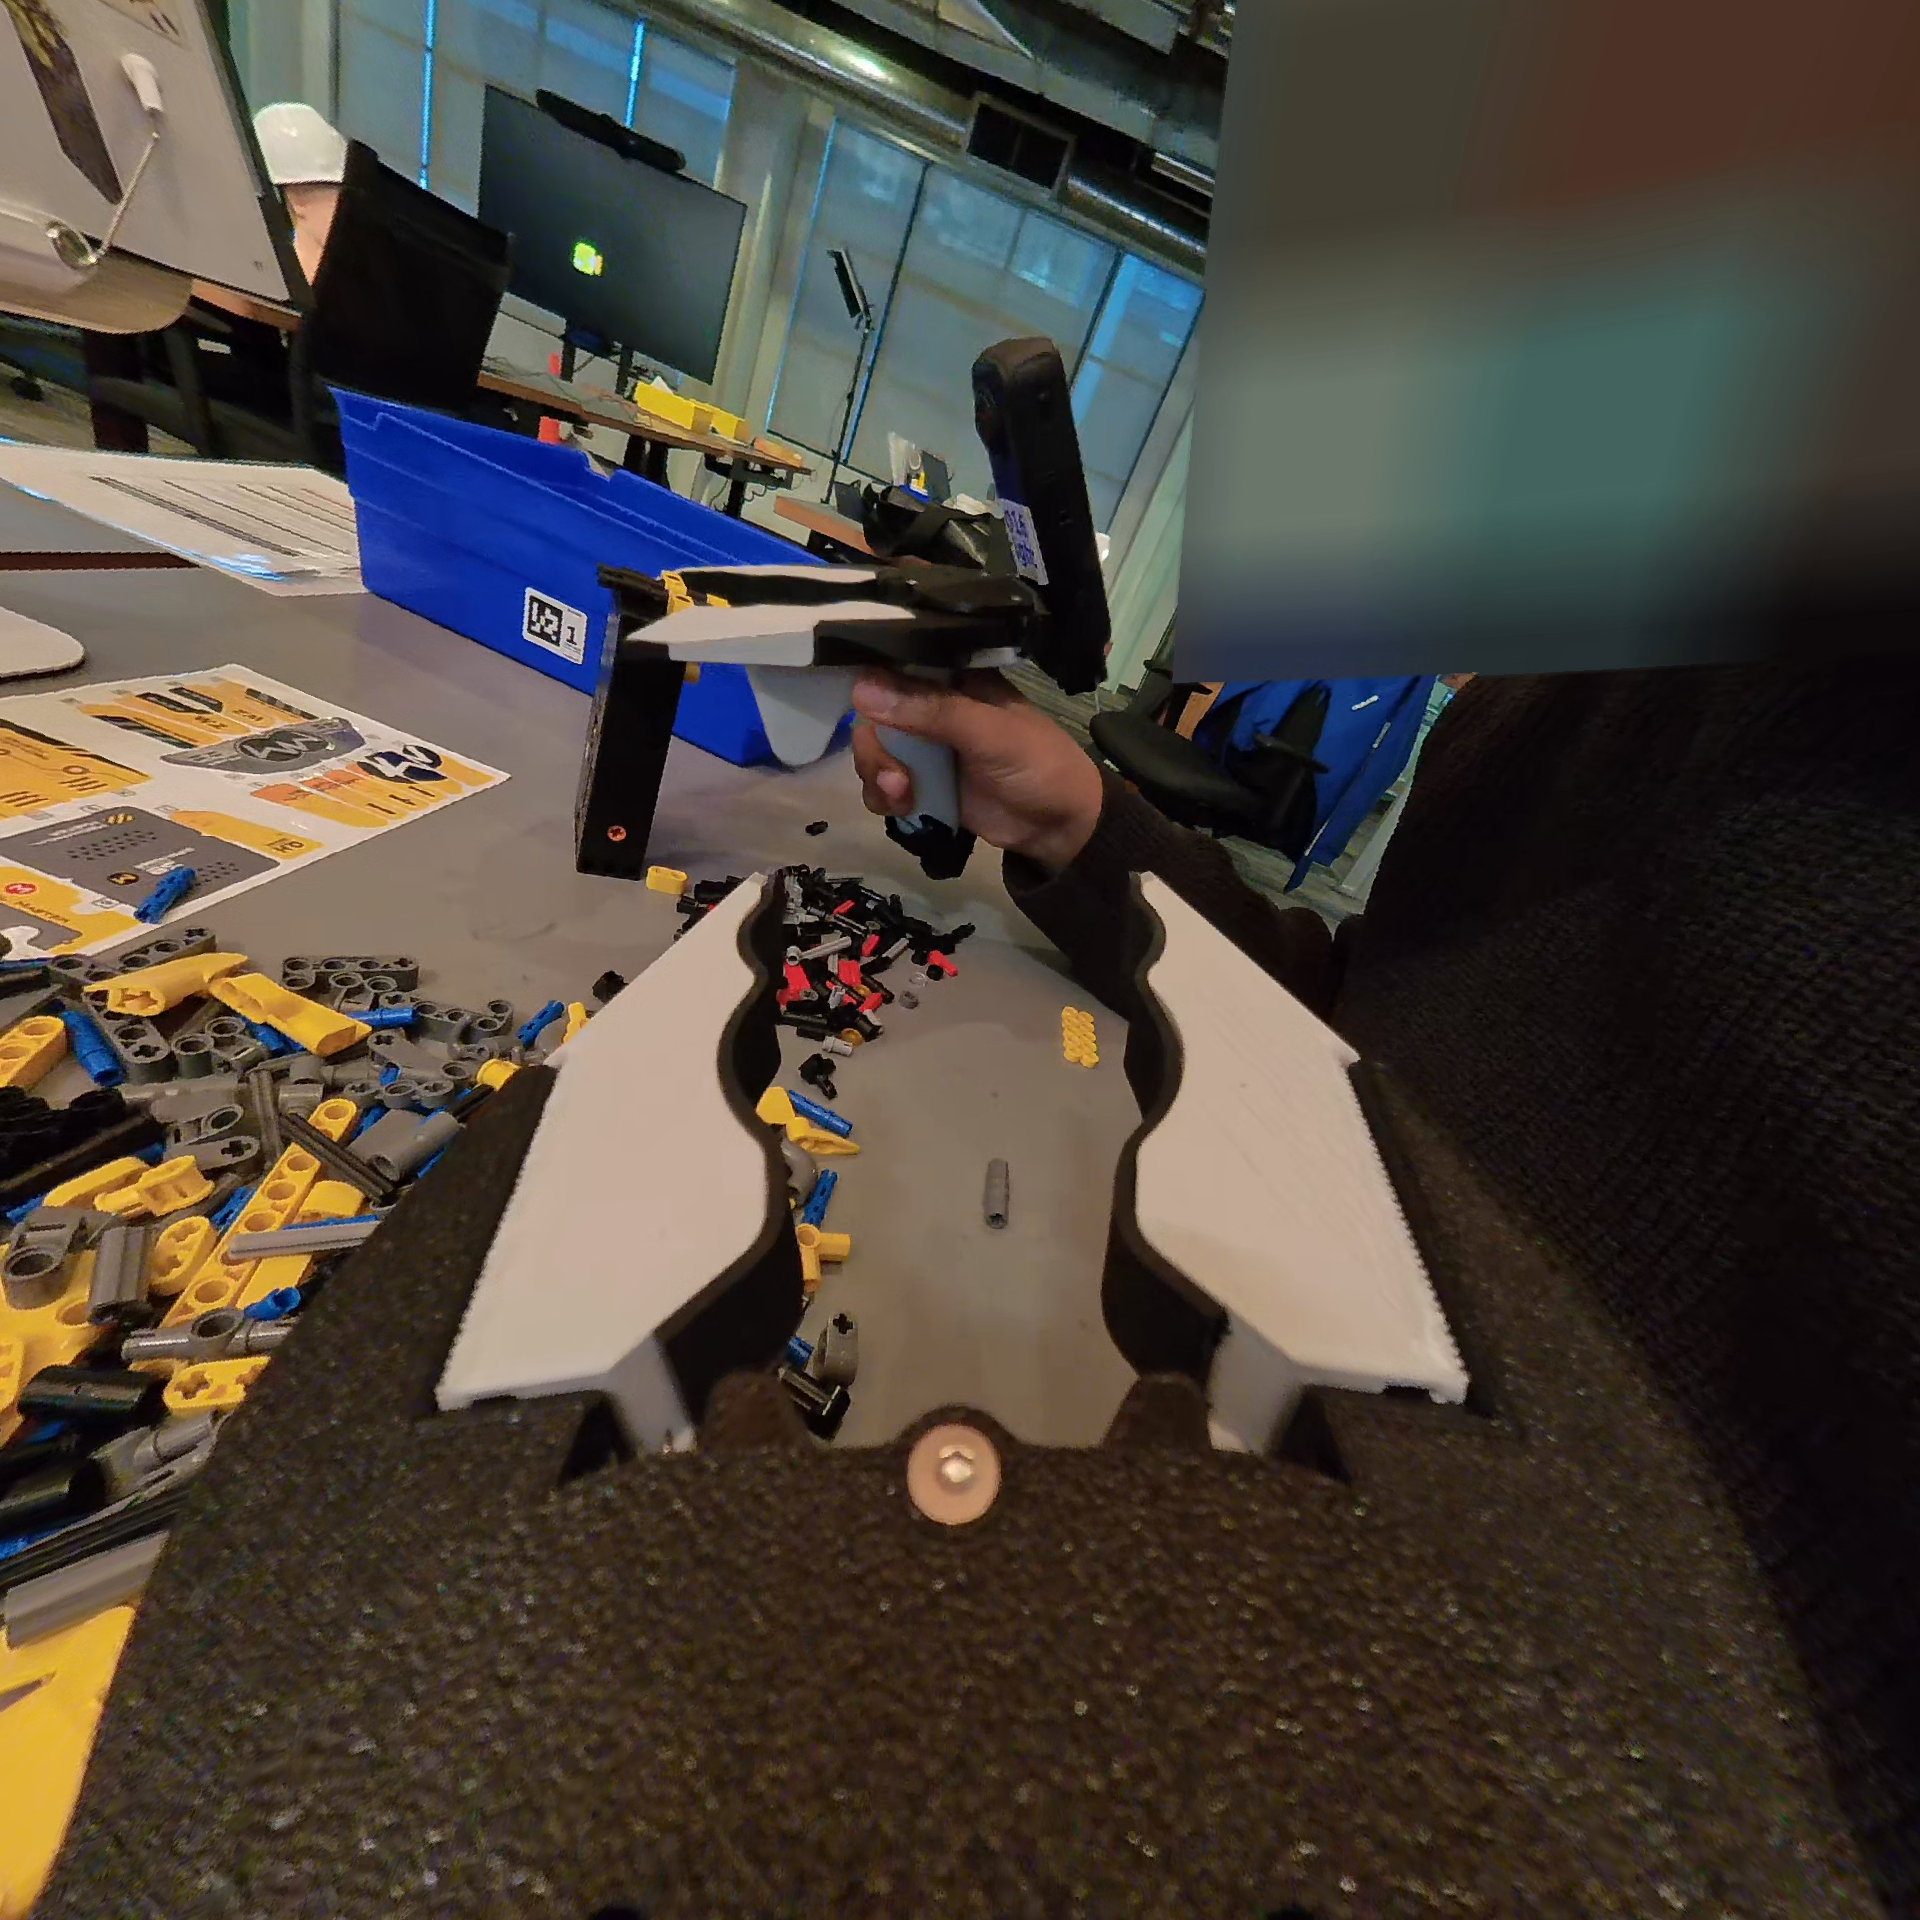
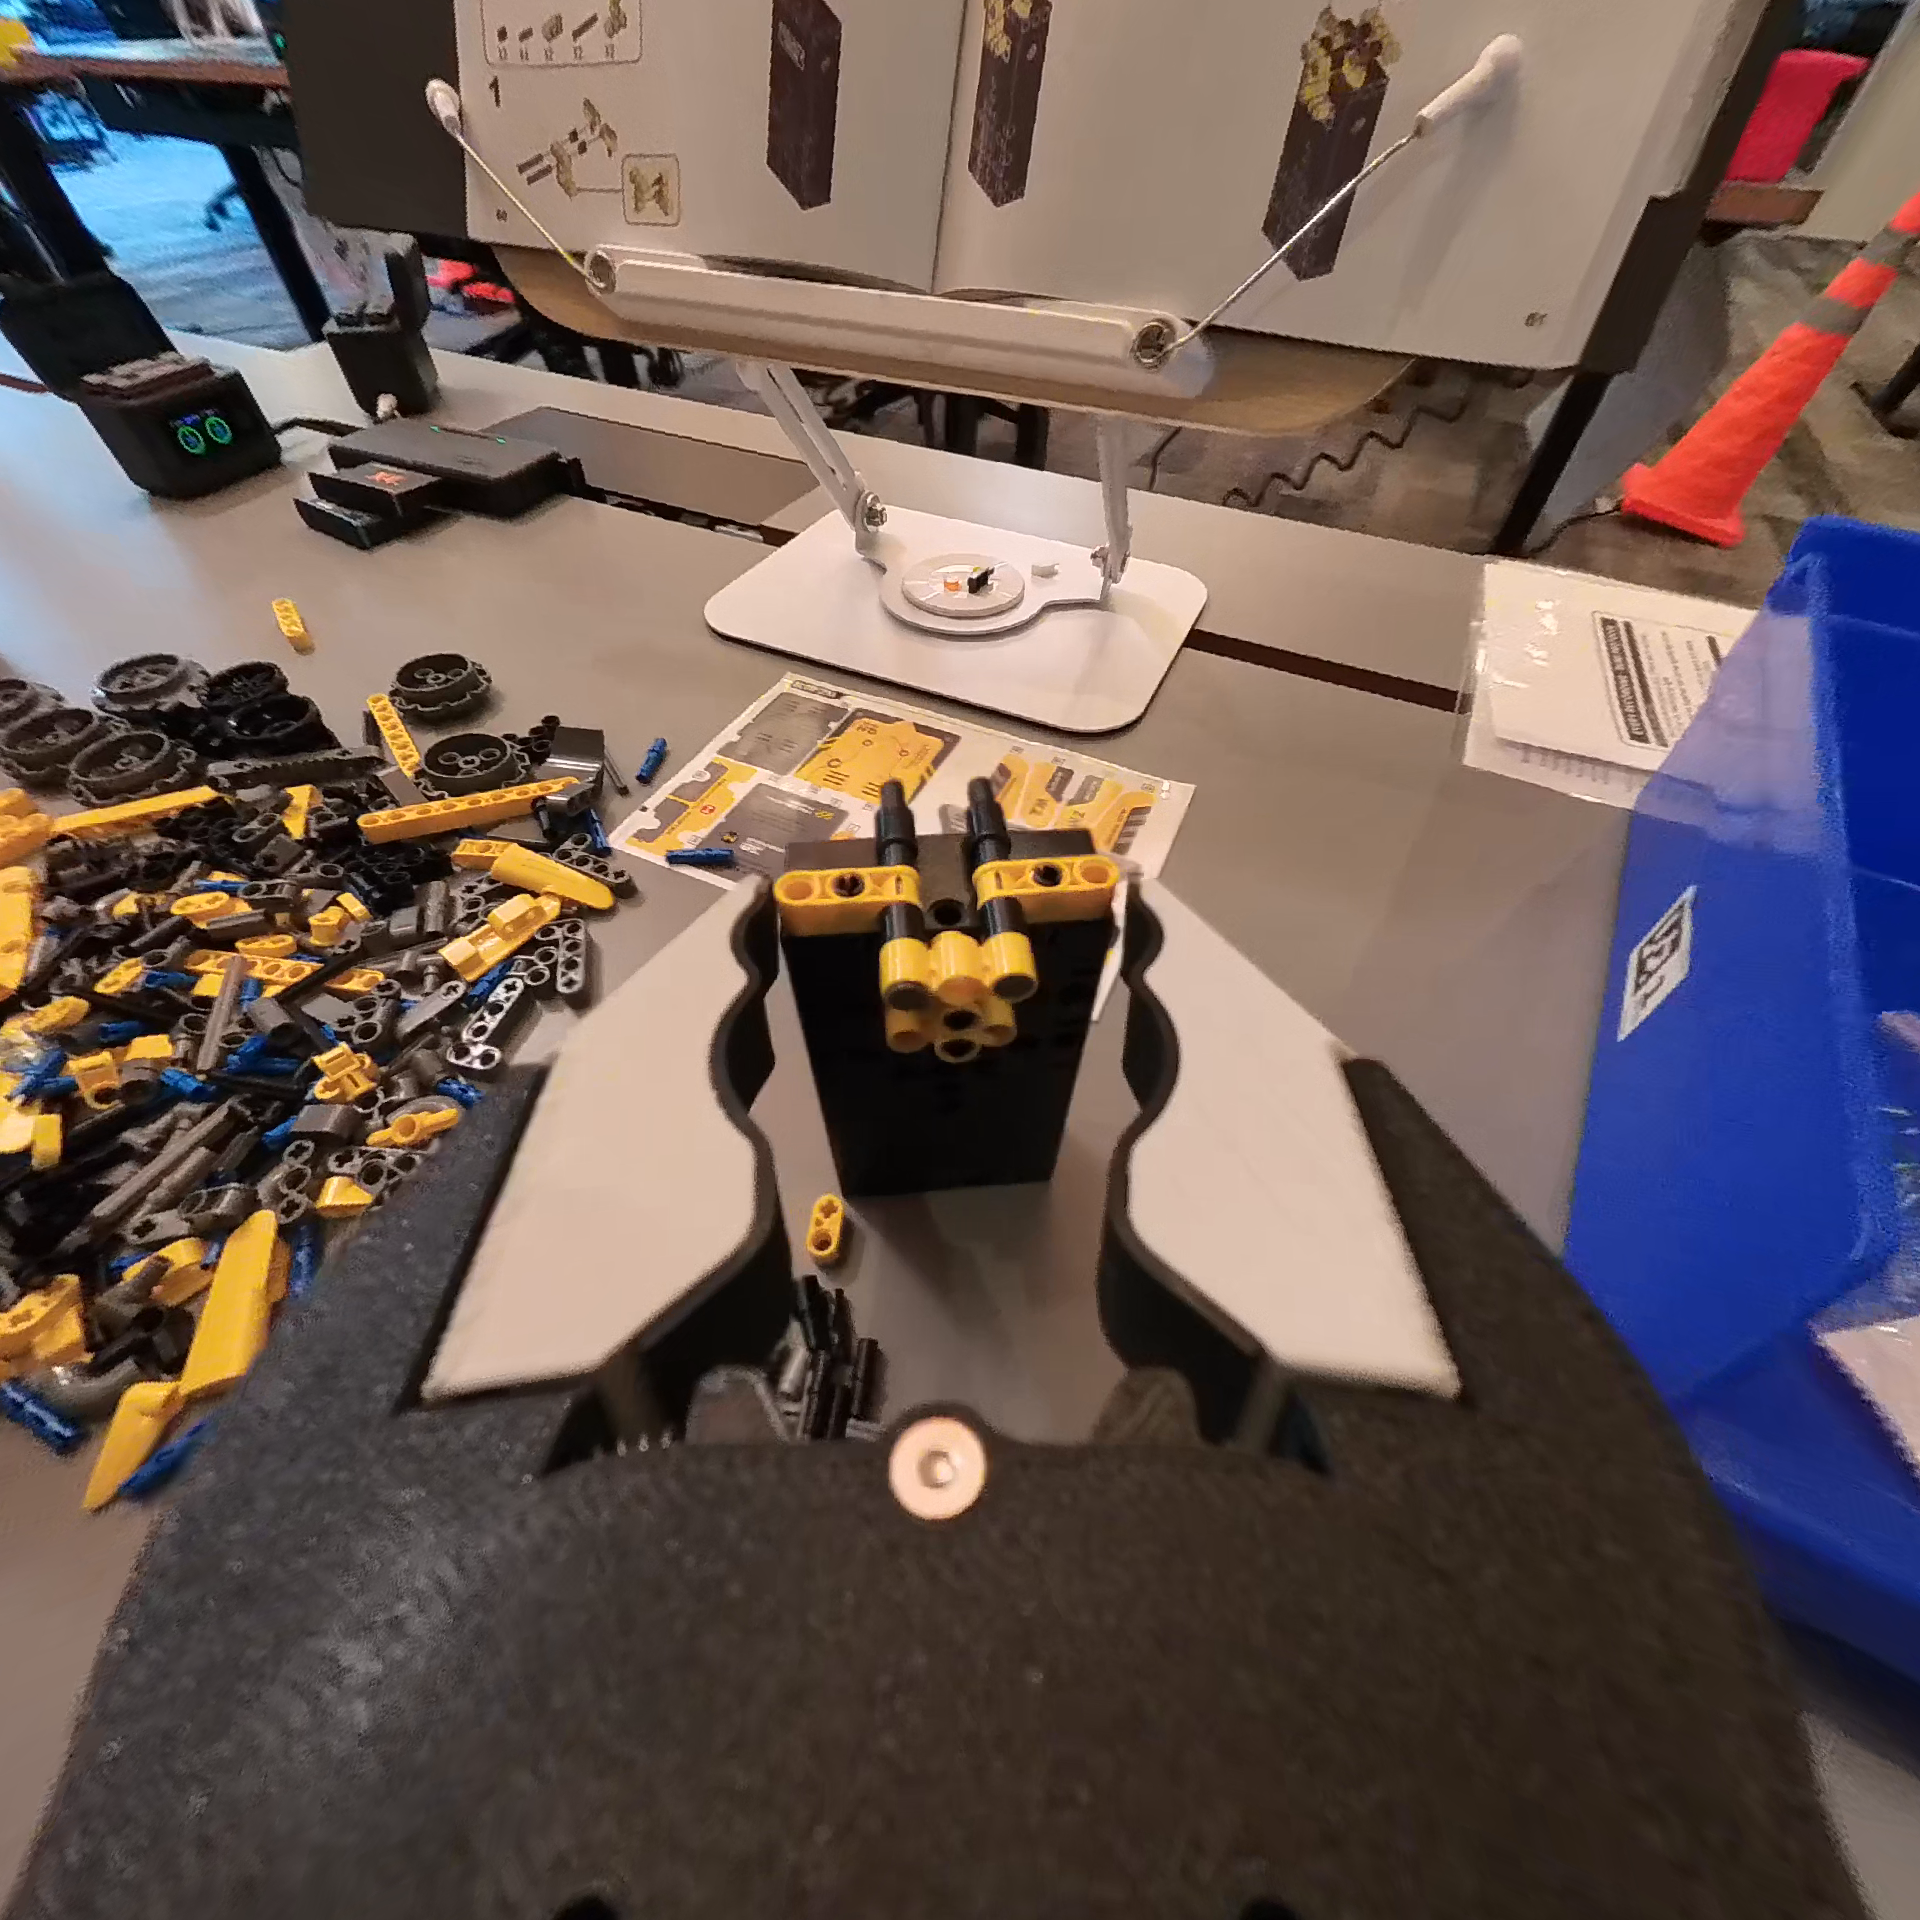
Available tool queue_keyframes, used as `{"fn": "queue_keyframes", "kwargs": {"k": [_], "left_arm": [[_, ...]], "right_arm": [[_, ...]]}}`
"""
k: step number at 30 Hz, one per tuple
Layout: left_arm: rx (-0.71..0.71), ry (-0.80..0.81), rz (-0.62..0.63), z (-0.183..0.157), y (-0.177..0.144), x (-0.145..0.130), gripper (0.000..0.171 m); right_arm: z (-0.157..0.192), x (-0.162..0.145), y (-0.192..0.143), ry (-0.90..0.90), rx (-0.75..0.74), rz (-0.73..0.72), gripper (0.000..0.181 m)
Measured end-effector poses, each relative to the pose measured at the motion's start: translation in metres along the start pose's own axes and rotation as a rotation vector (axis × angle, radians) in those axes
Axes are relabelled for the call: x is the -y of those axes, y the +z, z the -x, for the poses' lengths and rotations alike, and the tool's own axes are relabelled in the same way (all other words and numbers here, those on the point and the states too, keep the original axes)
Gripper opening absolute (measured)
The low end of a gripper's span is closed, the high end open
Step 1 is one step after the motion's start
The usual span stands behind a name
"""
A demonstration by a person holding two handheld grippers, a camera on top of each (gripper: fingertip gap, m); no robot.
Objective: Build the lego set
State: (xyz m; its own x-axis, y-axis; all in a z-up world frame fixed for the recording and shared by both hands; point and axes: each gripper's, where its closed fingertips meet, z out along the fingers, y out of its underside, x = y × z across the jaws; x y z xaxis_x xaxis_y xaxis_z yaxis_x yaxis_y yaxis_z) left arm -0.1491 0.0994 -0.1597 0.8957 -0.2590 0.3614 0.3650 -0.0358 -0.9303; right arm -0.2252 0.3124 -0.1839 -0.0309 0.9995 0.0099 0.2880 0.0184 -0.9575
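Above the grey table [image 1: 499, 883], right gripper [image 1: 634, 613] clamps a black block [image 1: 623, 748] near its top, hanging upright, clear of the surface; yellow connectors [image 2: 951, 956] with black pins sit on its upper end. Left gripper [image 1: 951, 904] jaws spread wide, holding nothing, over small scattered pins [image 1: 842, 956]. Loose yellow, grey and black parts pile [image 1: 177, 1143] lies left; blue bin [image 1: 499, 530] far side.

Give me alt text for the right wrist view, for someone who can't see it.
The right gripper holds a tall black block topped with yellow and black building pieces, lifted above a grey table. Loose yellow, grey, black and blue pieces lie at left, a blue bin at right, and a stand with an open instruction book behind.
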Motion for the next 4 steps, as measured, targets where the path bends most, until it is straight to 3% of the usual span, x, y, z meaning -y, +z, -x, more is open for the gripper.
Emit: {"fn": "queue_keyframes", "kwargs": {"k": [4], "left_arm": [[0.0,0.002,-0.001,-0.0001,-0.0002,0.0001,0.065]], "right_arm": [[-0.0007,-0.0003,-0.0019,0.066,0.045,-0.008,0.067]]}}
